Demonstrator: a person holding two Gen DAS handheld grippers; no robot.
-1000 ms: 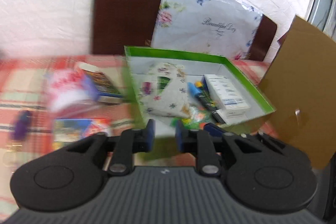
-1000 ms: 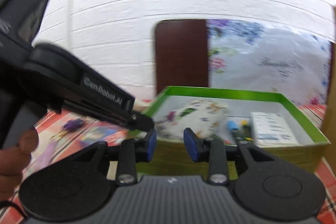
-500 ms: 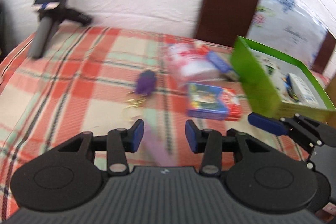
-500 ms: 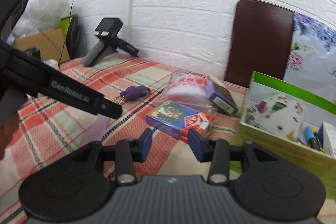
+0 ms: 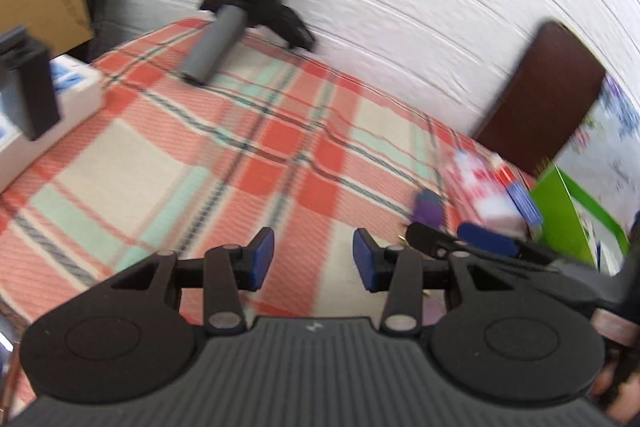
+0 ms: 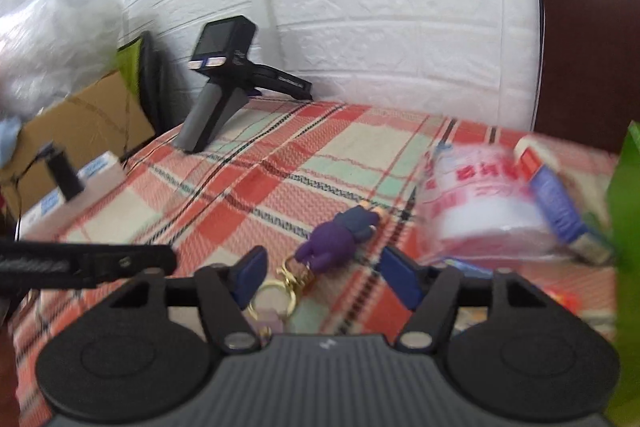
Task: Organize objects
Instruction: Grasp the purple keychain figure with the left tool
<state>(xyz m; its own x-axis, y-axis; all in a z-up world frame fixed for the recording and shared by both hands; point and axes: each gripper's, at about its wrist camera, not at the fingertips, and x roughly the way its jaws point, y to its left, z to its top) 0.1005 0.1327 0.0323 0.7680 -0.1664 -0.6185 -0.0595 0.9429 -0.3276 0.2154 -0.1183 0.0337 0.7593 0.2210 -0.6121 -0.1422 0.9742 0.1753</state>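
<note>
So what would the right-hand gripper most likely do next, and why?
Probably ease forward and down onto the purple keychain. The right gripper is open, the keychain lies loose on the tablecloth just ahead of its fingers, and the green box waits alongside.

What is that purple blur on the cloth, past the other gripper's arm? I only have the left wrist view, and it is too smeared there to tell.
Observer: The right wrist view shows it clearly. It is a purple figure keychain lying on the plaid tablecloth, with a gold ring on a clasp at its near end.
Operator: Has the right gripper got hold of it?
Observer: No. The right gripper is open. The gold ring shows in the gap between its fingers, and neither pad touches it.
</note>
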